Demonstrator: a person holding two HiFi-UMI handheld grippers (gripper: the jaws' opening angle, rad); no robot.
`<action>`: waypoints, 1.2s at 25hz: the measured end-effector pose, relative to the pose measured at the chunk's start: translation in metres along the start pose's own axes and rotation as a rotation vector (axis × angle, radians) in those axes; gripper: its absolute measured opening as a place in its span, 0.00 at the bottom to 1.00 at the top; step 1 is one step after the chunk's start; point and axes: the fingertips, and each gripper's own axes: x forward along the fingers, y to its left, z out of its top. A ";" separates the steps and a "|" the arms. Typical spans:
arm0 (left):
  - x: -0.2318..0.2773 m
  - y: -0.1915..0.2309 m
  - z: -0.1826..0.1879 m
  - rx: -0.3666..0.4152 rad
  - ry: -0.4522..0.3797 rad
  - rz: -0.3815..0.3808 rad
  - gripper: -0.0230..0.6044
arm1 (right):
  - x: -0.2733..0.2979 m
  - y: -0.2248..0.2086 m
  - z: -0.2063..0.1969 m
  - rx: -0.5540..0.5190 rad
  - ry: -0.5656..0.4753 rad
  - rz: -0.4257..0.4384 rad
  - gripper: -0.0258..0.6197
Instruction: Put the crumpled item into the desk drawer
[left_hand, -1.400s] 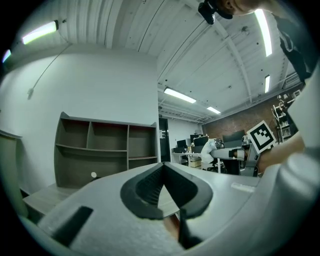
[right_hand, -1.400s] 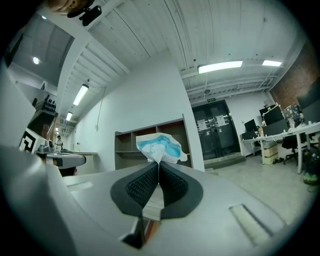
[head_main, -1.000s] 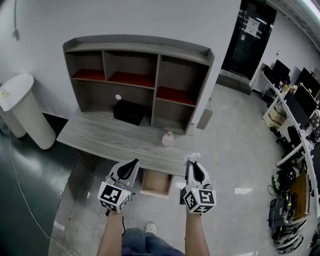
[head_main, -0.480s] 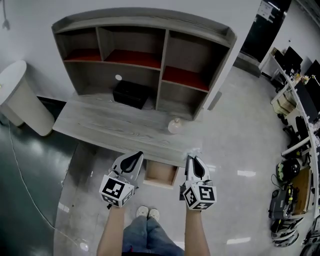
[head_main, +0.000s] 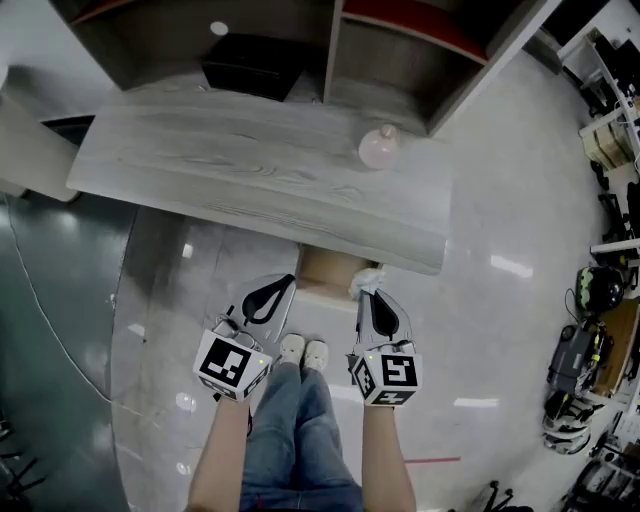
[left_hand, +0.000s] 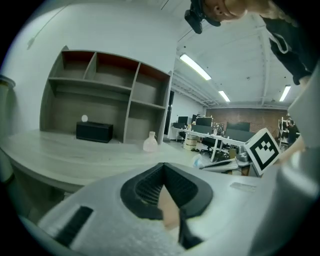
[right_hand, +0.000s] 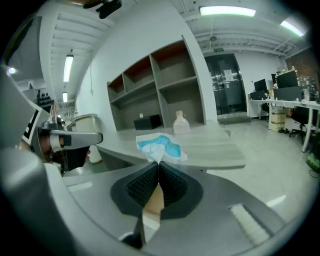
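— What's there, counted?
— Two grippers. The left gripper (head_main: 282, 284) (left_hand: 162, 165) has its jaws together on nothing. The right gripper (head_main: 368, 293) (right_hand: 159, 163) pinches one crumpled wrapper (head_main: 368, 279) (right_hand: 159, 146), white and blue, at the front corner of the one open drawer (head_main: 325, 268). There is one pale bottle (head_main: 379, 147) and one black box (head_main: 250, 65).
— And around them?
— A grey wood-grain desk (head_main: 200, 160) on a glossy floor (head_main: 500, 230), in an office.

The counter (head_main: 250, 170) is matt grey wood-grain. The floor (head_main: 500, 300) is smooth and glossy. The drawer (head_main: 325, 270) is pale wood. The crumpled item (right_hand: 159, 146) is thin creased sheet. The right claw (right_hand: 158, 163) has black ribbed matt pads (right_hand: 144, 183).
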 end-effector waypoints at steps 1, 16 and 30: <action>0.004 0.002 -0.015 -0.014 0.012 -0.005 0.02 | 0.009 0.000 -0.019 -0.006 0.034 -0.002 0.06; 0.036 0.020 -0.090 -0.125 0.033 0.007 0.02 | 0.096 -0.024 -0.133 -0.118 0.415 -0.066 0.25; 0.027 0.018 -0.022 -0.041 -0.004 0.007 0.02 | 0.041 -0.018 -0.031 -0.095 0.131 -0.083 0.06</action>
